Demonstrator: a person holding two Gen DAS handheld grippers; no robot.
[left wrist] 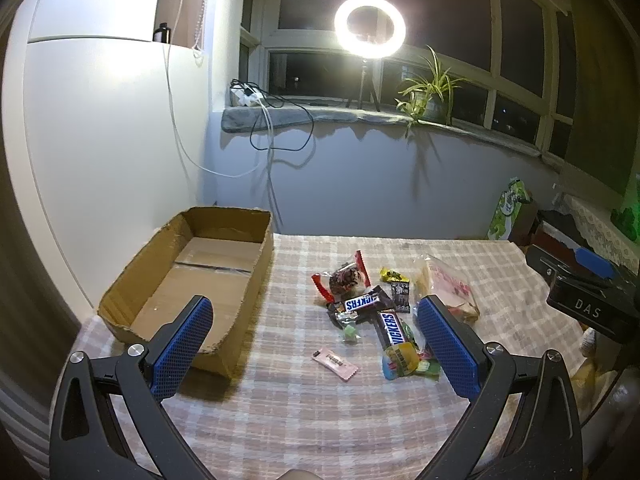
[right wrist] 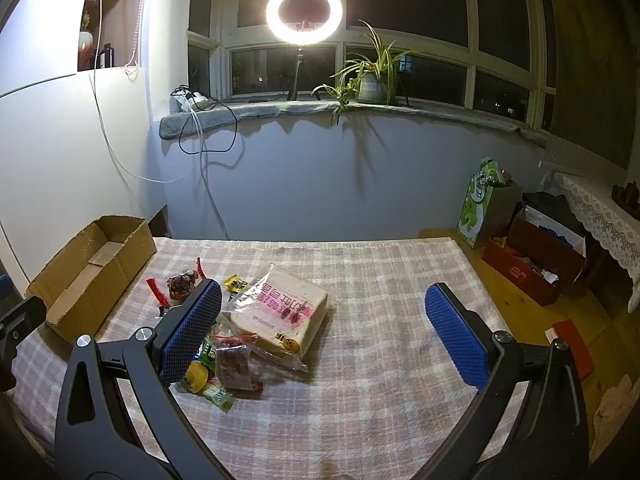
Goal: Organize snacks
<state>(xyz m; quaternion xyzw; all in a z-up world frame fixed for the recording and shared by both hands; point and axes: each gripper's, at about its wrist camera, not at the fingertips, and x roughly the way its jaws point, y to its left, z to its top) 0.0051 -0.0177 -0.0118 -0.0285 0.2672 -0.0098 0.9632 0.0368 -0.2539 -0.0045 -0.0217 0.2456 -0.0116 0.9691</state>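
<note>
A pile of snacks lies on the checked tablecloth (left wrist: 300, 420): two Snickers bars (left wrist: 362, 303), a red-ended packet (left wrist: 347, 278), a pink sachet (left wrist: 335, 364), small candies (left wrist: 402, 360) and a bagged bread loaf (right wrist: 280, 316). An open, empty cardboard box (left wrist: 200, 280) stands at the table's left; it also shows in the right wrist view (right wrist: 92, 268). My left gripper (left wrist: 314, 340) is open above the table, in front of the pile. My right gripper (right wrist: 324, 332) is open, its left finger over the pile's near edge. Both are empty.
A wall and window sill with a ring light (left wrist: 370, 26), cables and a plant (right wrist: 370, 76) lie behind the table. Bags and boxes (right wrist: 532, 256) stand on the floor at right. The right gripper's body (left wrist: 592, 300) shows at the left view's right edge.
</note>
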